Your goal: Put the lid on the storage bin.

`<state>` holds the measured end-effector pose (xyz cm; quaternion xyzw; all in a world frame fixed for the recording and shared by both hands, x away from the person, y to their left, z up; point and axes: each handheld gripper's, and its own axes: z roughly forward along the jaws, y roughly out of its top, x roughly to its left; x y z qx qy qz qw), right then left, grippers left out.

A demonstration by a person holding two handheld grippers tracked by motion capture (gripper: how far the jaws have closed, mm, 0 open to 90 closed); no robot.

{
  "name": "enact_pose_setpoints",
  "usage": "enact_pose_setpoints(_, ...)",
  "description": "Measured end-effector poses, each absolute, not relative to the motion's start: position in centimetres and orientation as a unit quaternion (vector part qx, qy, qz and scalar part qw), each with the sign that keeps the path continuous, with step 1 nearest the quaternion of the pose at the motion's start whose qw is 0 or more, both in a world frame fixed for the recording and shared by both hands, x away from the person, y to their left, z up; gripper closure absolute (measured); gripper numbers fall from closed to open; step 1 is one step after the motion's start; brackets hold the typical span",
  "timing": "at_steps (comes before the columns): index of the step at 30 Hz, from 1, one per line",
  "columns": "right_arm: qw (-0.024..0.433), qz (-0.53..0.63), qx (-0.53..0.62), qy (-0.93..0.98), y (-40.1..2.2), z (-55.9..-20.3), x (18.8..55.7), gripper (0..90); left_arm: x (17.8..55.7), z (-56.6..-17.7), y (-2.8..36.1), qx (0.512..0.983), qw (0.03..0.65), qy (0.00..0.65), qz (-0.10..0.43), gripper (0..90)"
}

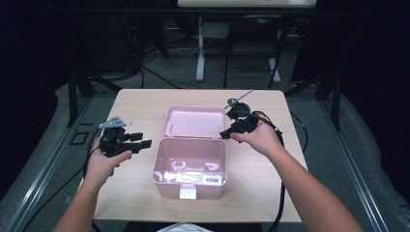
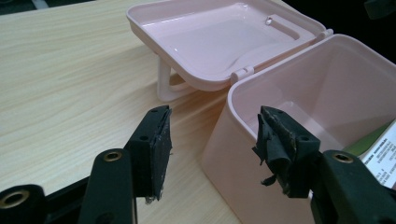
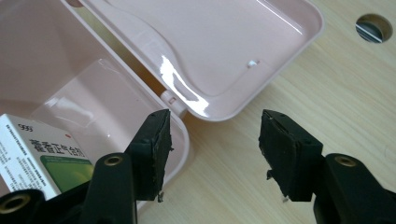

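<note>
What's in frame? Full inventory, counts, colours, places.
box: 1, pink, open, table centre.
lid: 1, pink, hinged back flat behind the box.
carton: 1, white and green, inside the box.
table: 1, light wood.
table hole: 1, in the tabletop beyond the lid.
left tool: 1, black, open, left of the box.
right tool: 1, black, open, over the box's right rear corner.

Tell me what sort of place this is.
Probably a lab or recording studio rather than a home. A small wooden table stands alone on grey carpet, ringed by dark curtains and metal stands, with cables trailing on the floor behind. On it sits an open pink box.
</note>
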<state>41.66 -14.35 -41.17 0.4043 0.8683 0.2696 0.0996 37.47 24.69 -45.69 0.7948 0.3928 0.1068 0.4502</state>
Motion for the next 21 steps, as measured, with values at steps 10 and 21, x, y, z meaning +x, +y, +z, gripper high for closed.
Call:
enact_pose_setpoints(10, 0.109, 0.287, 0.441, 0.843, -15.2, -41.6, 42.3, 45.0, 37.3, -46.0, 23.7, 0.806, 0.443, 0.377, 0.111, 42.8)
enact_pose_setpoints(21, 0.122, 0.285, 0.459, 0.833, -14.8, -42.7, 43.6, 46.2, 37.2, -46.6, 22.6, 0.812, 0.433, 0.378, 0.1, 47.0)
